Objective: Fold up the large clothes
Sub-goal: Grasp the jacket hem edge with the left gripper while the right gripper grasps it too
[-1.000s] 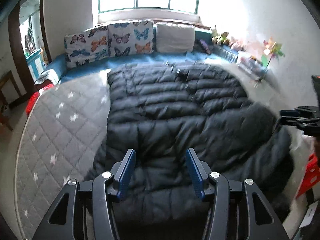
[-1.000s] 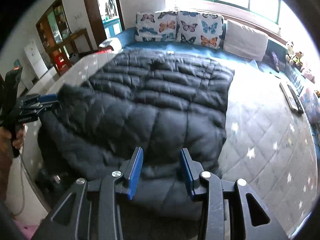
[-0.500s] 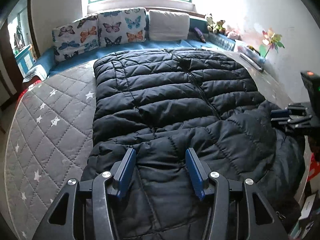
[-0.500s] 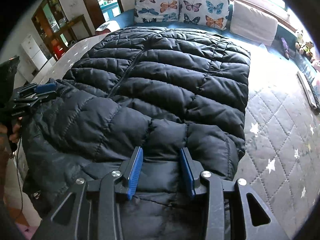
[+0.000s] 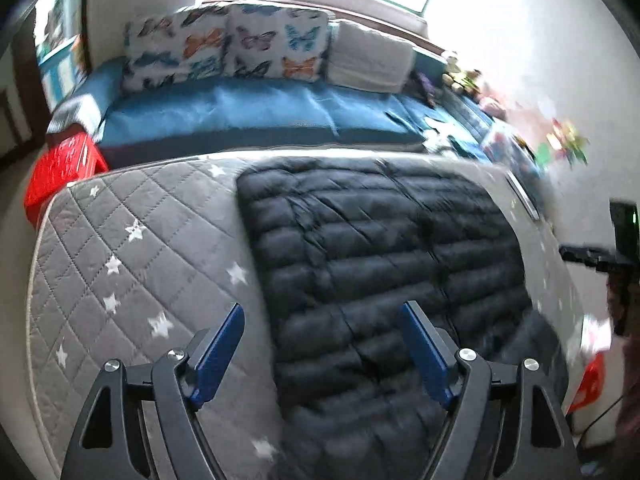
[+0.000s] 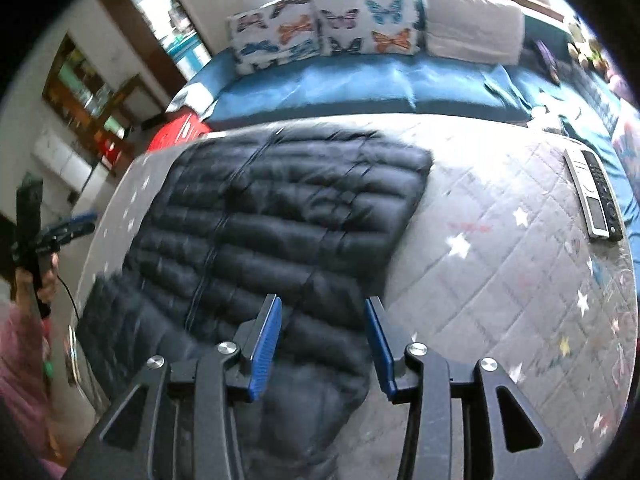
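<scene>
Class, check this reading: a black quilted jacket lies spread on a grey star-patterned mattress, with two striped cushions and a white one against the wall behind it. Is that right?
One detail is wrong. The two patterned cushions carry butterflies, not stripes; the right wrist view shows this clearly. The rest stands: the black quilted jacket lies spread on the grey star-patterned mattress, with a white cushion beside them.

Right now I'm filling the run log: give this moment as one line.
task: fold clothes | puffer jacket: flat on quilted mat | left gripper: opening, empty | right gripper: opening, empty
</scene>
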### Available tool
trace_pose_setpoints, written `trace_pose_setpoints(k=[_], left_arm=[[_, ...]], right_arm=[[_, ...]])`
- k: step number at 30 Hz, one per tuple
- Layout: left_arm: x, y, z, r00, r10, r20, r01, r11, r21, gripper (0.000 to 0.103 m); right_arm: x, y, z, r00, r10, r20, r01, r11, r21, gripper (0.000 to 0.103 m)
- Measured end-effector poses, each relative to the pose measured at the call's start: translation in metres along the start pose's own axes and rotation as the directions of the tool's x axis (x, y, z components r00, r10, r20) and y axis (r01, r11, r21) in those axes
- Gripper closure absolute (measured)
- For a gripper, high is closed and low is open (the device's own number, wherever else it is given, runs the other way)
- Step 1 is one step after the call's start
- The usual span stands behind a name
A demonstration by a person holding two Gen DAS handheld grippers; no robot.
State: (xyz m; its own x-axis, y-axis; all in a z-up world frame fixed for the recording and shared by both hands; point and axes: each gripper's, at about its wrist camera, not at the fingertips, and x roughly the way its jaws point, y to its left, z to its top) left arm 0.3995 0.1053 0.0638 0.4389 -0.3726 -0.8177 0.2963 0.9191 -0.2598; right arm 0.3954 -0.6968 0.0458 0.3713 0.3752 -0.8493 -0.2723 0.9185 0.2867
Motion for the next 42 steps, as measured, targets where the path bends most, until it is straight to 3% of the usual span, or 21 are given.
trace_pose_setpoints(k=[7, 18, 22, 27, 31, 32, 33, 36, 37, 38, 42], left_arm=[[0.058, 0.057, 0.056, 0.996, -0.091, -0.009, 0.089, 0.987, -0.133, 0.018], [0.128, 0.111, 0.074, 0.994, -0.114, -0.006, 0.108, 0.961, -0.254, 0.018], [0.144, 0.119, 0.082, 0.986, -0.169, -0.007, 0.16, 0.945, -0.285, 0.018], [0.169, 0.108, 0.094, 0.984, -0.173, -0.028, 0.16, 0.951, -0.265, 0.018], [0.179, 0.09, 0.1, 0.986, -0.169, -0.003, 0.164, 0.961, -0.224, 0.021], [0.18, 0.085, 0.1, 0.987, -0.16, -0.003, 0.156, 0.964, -0.216, 0.028], [0.18, 0.079, 0.099, 0.99, -0.143, -0.007, 0.138, 0.971, -0.197, 0.041], [0.178, 0.062, 0.099, 0.997, -0.078, -0.009, 0.076, 0.985, -0.153, 0.066], [0.176, 0.059, 0.099, 0.997, -0.071, -0.005, 0.069, 0.986, -0.153, 0.07], [0.171, 0.054, 0.099, 0.998, -0.059, 0.005, 0.059, 0.986, -0.154, 0.08], [0.133, 0.035, 0.102, 0.993, -0.083, 0.08, 0.095, 0.984, -0.154, 0.088]], right_arm=[[0.054, -0.061, 0.047, 0.998, 0.06, 0.011, -0.061, 0.981, 0.186, 0.055], [0.118, -0.109, 0.059, 0.977, 0.213, 0.025, -0.211, 0.933, 0.293, 0.053], [0.124, -0.11, 0.062, 0.97, 0.24, 0.038, -0.241, 0.929, 0.282, 0.05], [0.126, -0.114, 0.069, 0.96, 0.27, 0.077, -0.28, 0.92, 0.273, 0.049], [0.128, -0.119, 0.071, 0.95, 0.296, 0.104, -0.313, 0.907, 0.28, 0.049], [0.128, -0.119, 0.072, 0.949, 0.295, 0.11, -0.315, 0.905, 0.286, 0.052], [0.129, -0.117, 0.073, 0.949, 0.296, 0.112, -0.316, 0.906, 0.282, 0.063], [0.123, -0.105, 0.075, 0.953, 0.276, 0.122, -0.299, 0.922, 0.247, 0.079], [0.117, -0.102, 0.075, 0.951, 0.276, 0.136, -0.302, 0.922, 0.24, 0.08], [0.11, -0.099, 0.075, 0.949, 0.278, 0.151, -0.307, 0.923, 0.233, 0.082], [0.072, -0.078, 0.076, 0.942, 0.276, 0.192, -0.31, 0.934, 0.18, 0.085]])
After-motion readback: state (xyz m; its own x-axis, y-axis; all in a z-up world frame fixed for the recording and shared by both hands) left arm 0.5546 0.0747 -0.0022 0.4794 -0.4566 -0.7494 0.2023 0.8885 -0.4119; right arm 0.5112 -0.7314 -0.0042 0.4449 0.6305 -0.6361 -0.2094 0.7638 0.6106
